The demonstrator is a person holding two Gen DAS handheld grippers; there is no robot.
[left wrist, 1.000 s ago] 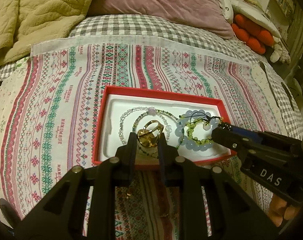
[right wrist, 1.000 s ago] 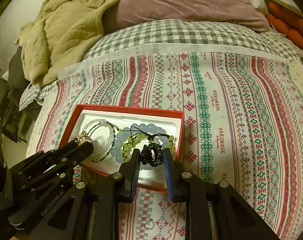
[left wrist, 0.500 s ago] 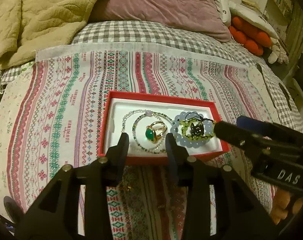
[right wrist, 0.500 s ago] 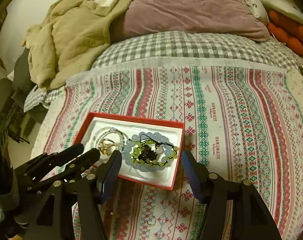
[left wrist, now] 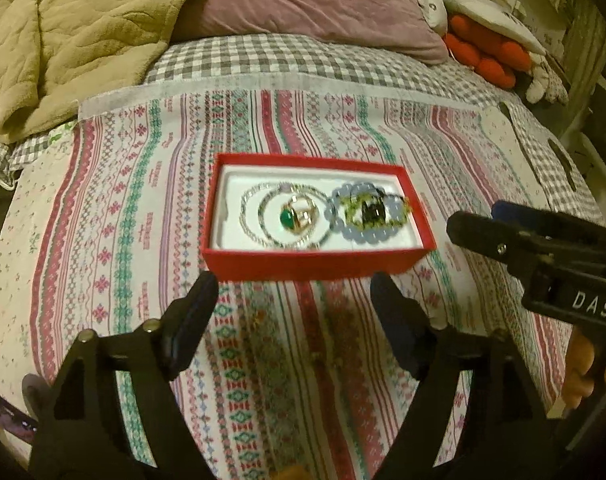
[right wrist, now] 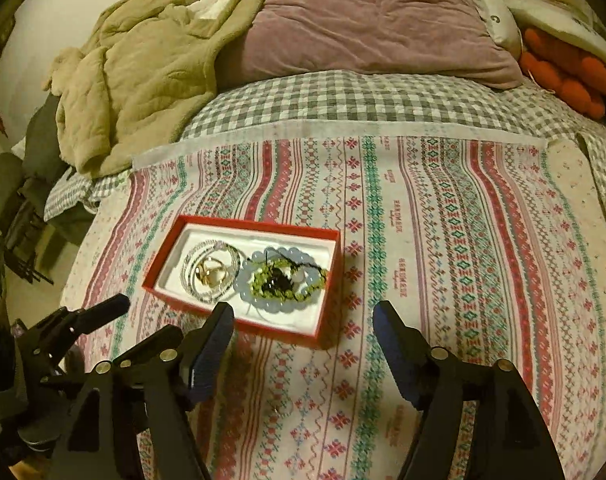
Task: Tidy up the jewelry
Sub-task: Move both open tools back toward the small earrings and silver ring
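- Jaws of both the left gripper [left wrist: 293,300] and right gripper [right wrist: 303,322] stand apart, having just been opening, with nothing between them.
- Gold ring [left wrist: 297,218] and dark ring [right wrist: 278,280], clamped 1 second ago, now lie ahead inside the red box [left wrist: 315,266].
- Both placements look finished; the grippers have backed away.

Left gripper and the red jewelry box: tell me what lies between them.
Only bare patterned cloth lies between the open left gripper and the red jewelry box, as the left wrist view shows.
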